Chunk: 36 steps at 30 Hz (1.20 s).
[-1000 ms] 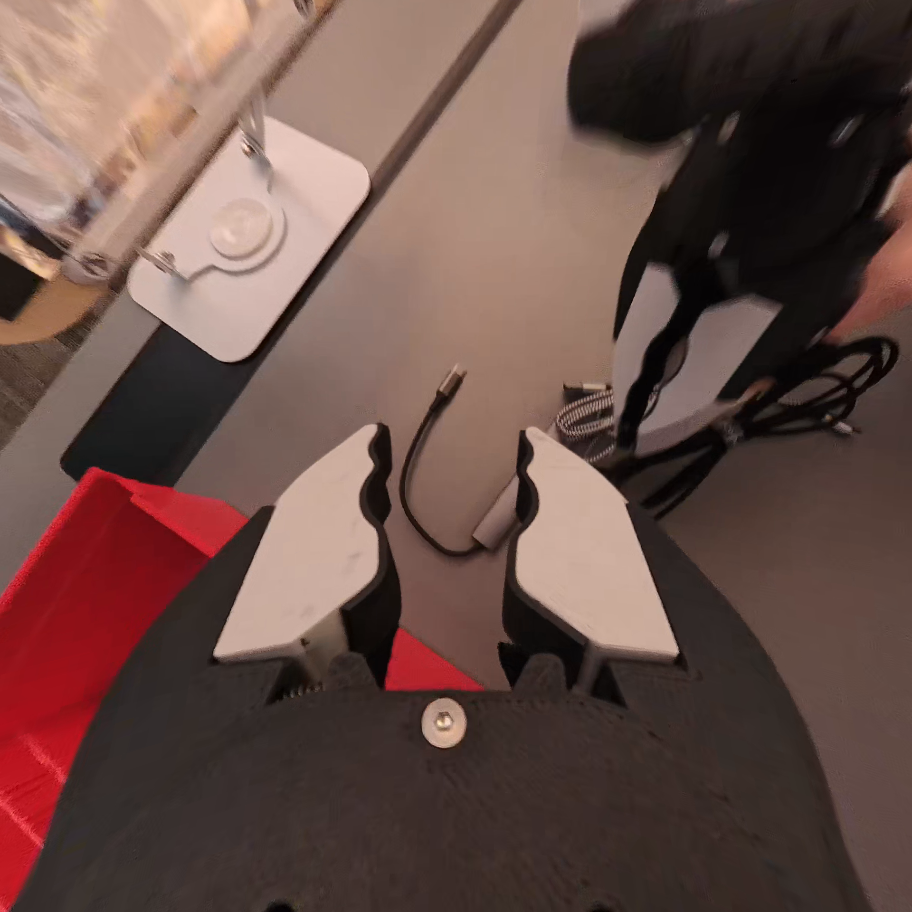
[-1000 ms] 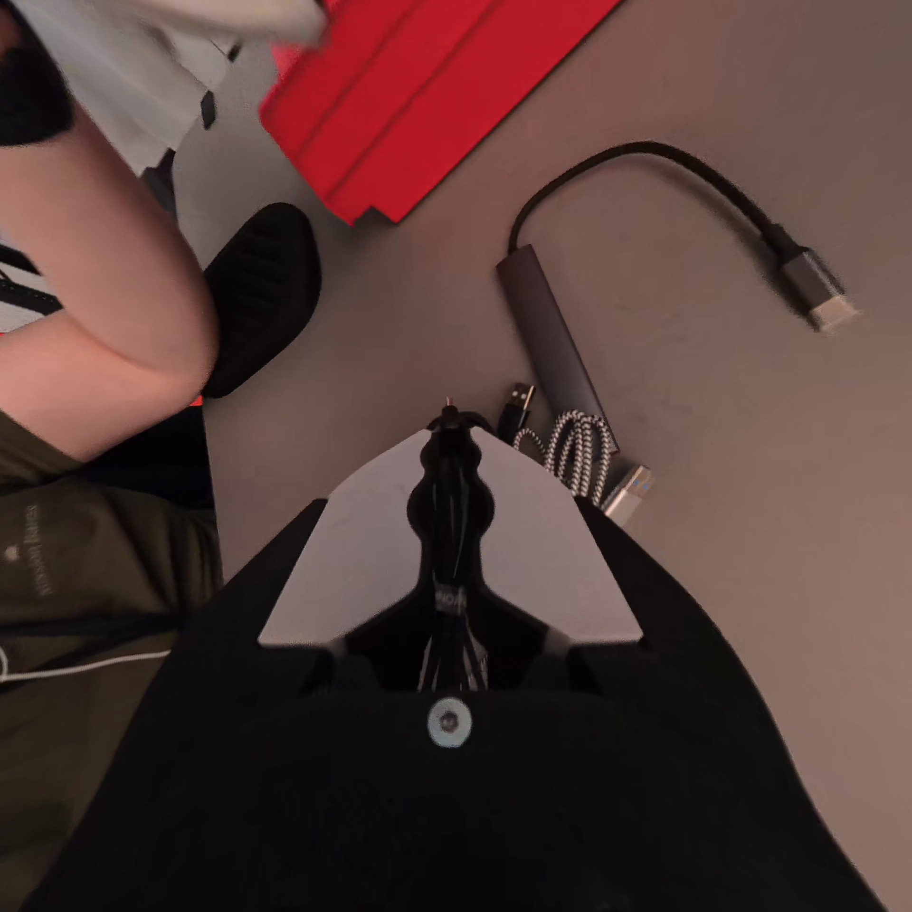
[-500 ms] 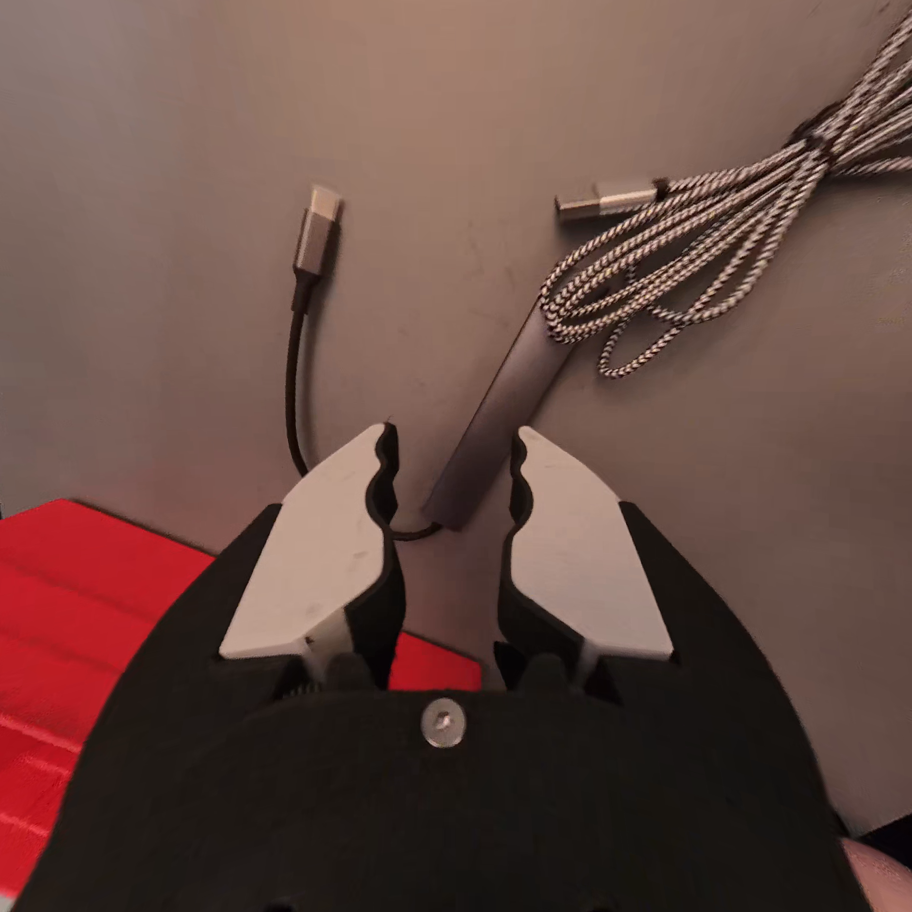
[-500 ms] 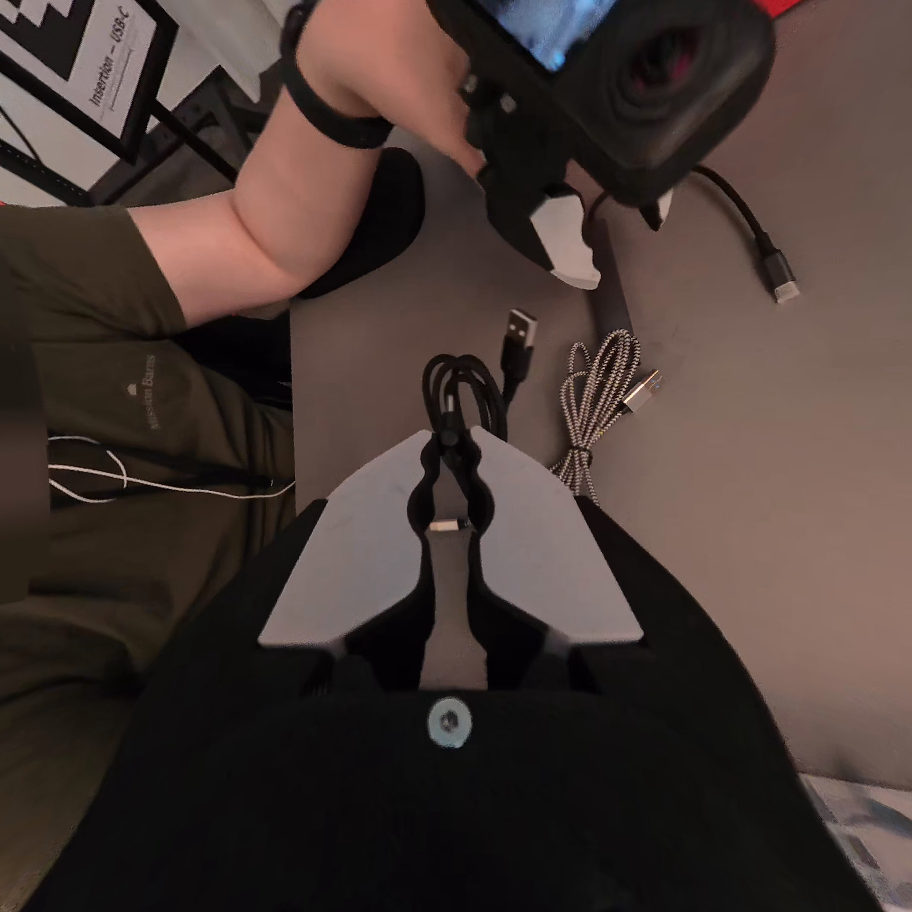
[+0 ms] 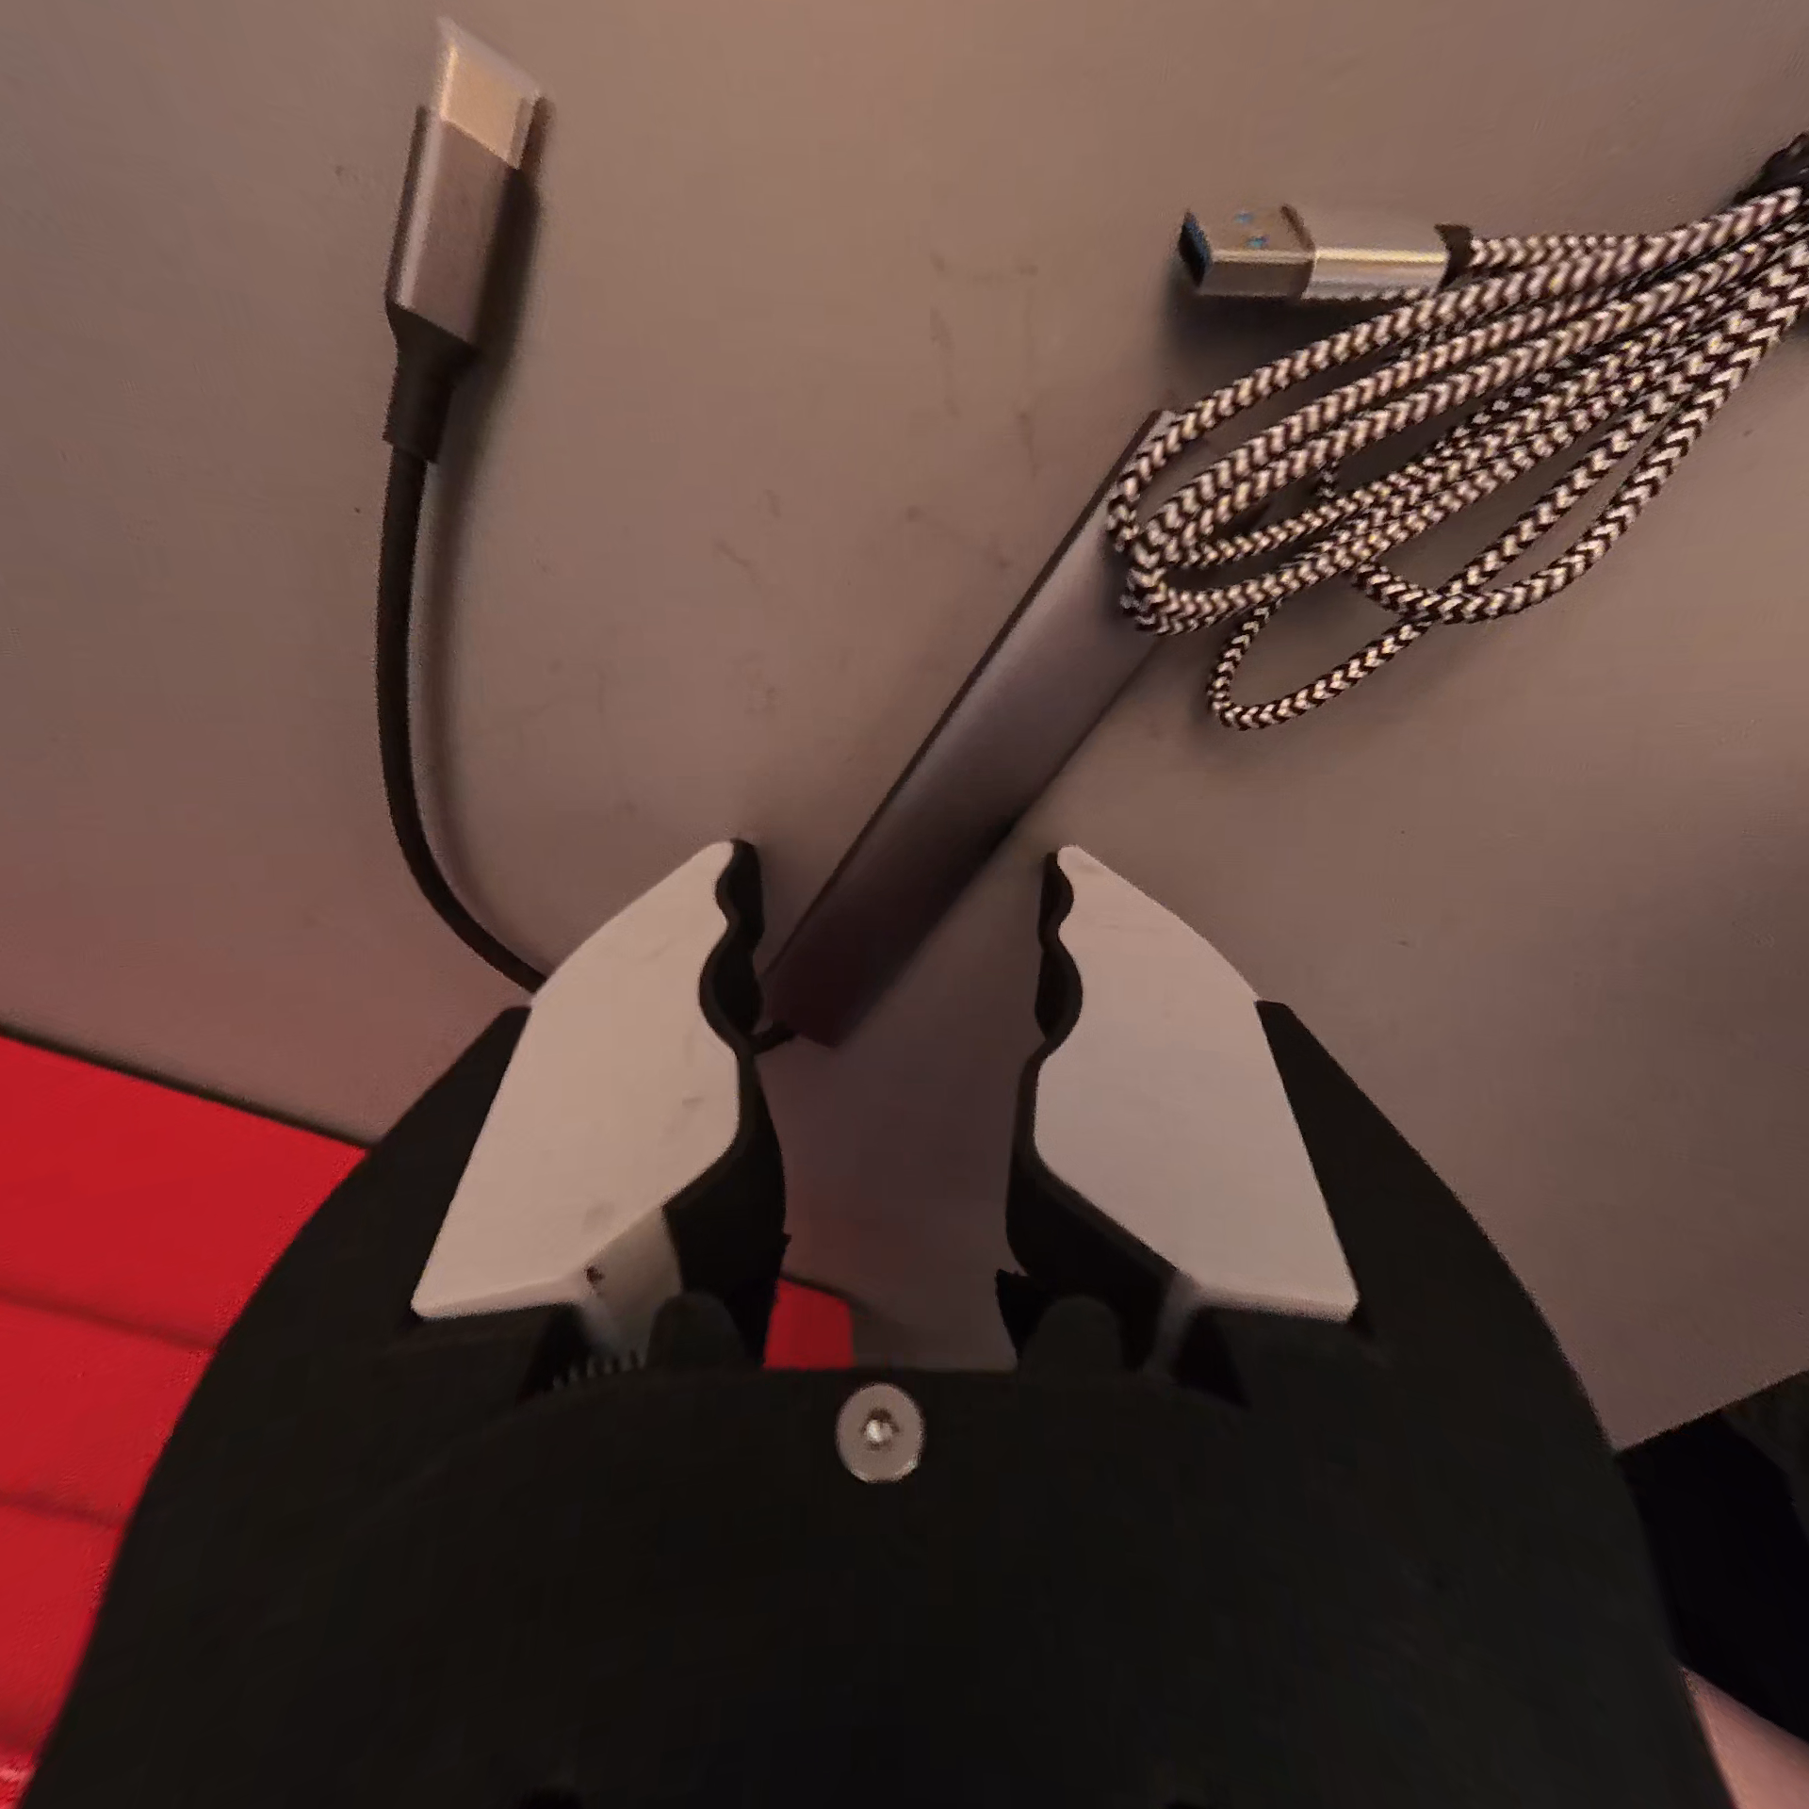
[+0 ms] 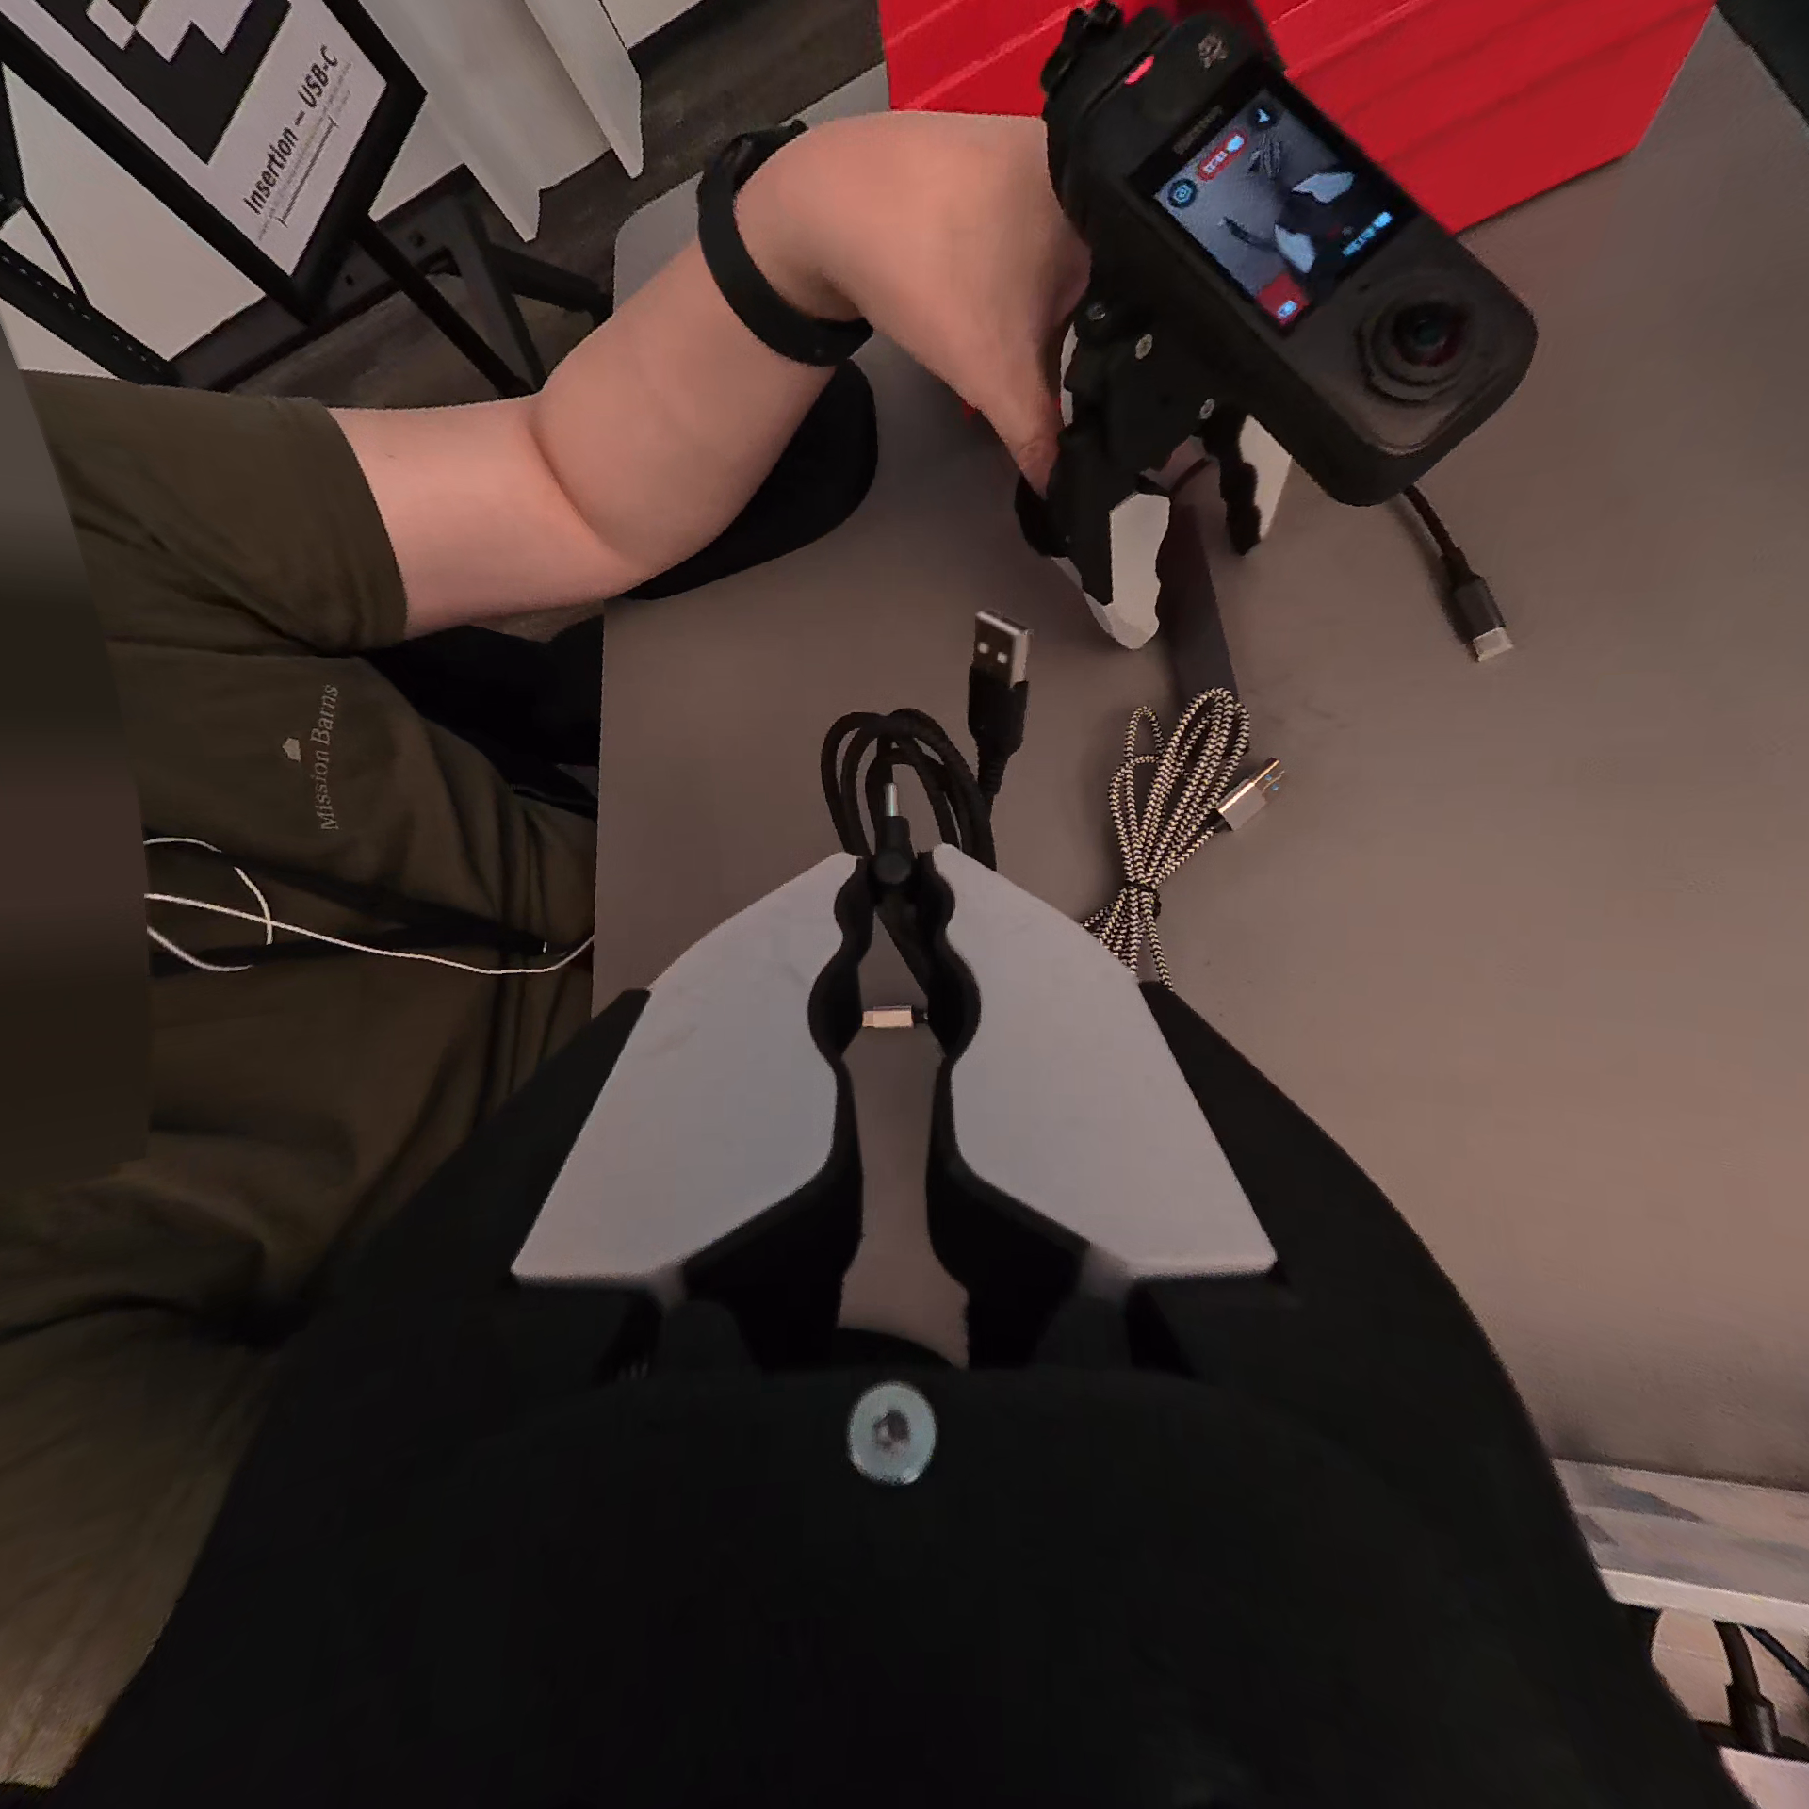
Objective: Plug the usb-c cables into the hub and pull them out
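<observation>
The grey hub (image 5: 979,724) lies slantwise on the grey table, its short black lead ending in a USB-C plug (image 5: 470,186). My left gripper (image 5: 896,881) is open, low over the hub's near end, which sits between the fingers against the left one. In the right wrist view the left gripper (image 6: 1189,587) straddles the hub (image 6: 1204,626). My right gripper (image 6: 896,861) is shut on the plug of a coiled black cable (image 6: 910,764), metal tip pointing forward. That cable's USB-A plug (image 6: 998,656) lies beyond. A small silver plug (image 6: 886,1018) shows between the fingers.
A black-and-white braided cable (image 5: 1419,470) lies over the hub's far end, also in the right wrist view (image 6: 1165,812). A red bin (image 5: 147,1224) sits near left. A person's arm (image 6: 636,440) rests at the table edge. A framed sign (image 6: 196,127) stands beyond. There is about 25 centimeters between the tips of the two grippers.
My left gripper has come down closer to the hub, whose near end now sits between the open fingers. My right gripper keeps its hold on the black cable's plug.
</observation>
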Available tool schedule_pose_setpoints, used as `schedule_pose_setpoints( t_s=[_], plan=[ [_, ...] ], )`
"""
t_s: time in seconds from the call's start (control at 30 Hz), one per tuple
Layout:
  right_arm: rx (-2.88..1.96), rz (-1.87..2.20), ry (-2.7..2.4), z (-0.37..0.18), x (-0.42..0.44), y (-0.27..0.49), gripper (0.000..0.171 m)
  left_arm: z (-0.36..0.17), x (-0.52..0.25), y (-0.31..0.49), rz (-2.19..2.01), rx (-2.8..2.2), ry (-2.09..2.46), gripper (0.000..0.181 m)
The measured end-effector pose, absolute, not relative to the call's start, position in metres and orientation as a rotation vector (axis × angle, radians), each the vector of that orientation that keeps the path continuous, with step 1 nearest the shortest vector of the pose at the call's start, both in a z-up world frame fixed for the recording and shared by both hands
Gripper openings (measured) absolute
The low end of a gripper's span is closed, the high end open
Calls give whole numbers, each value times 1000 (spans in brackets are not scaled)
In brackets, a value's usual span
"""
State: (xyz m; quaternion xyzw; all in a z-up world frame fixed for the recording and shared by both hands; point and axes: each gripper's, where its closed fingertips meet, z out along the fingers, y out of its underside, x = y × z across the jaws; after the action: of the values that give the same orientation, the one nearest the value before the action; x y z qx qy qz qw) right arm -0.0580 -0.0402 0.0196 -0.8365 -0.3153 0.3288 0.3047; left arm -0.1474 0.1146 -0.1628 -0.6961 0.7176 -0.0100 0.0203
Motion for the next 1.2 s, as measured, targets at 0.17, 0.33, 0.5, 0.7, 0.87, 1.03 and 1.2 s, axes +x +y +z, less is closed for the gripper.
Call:
schedule_pose_setpoints(
  t_s=[0.17,0.33,0.5,0.7,0.87,1.03,1.2],
  plan=[
    [-2230,843,-861,16,-58,-40,9,-162,-162,113,63,-2332,2137,34],
    [-2230,834,-862,16,-57,-40,9,-163,-180,104,163,-2308,2238,45],
    [-2224,827,-857,17,-54,-40,9,-163,-203,91,299,-2213,2406,48],
    [-2219,807,-849,19,-51,-39,9,-162,-206,91,278,-2141,2453,26],
    [-2224,790,-853,19,-49,-40,9,-162,-204,91,153,-2278,2373,25],
    [-2219,788,-851,20,-47,-40,9,-162,-200,93,108,-2259,2364,24],
    [-2218,791,-851,20,-47,-40,9,-163,-200,92,178,-2161,2409,28]
  ],
)
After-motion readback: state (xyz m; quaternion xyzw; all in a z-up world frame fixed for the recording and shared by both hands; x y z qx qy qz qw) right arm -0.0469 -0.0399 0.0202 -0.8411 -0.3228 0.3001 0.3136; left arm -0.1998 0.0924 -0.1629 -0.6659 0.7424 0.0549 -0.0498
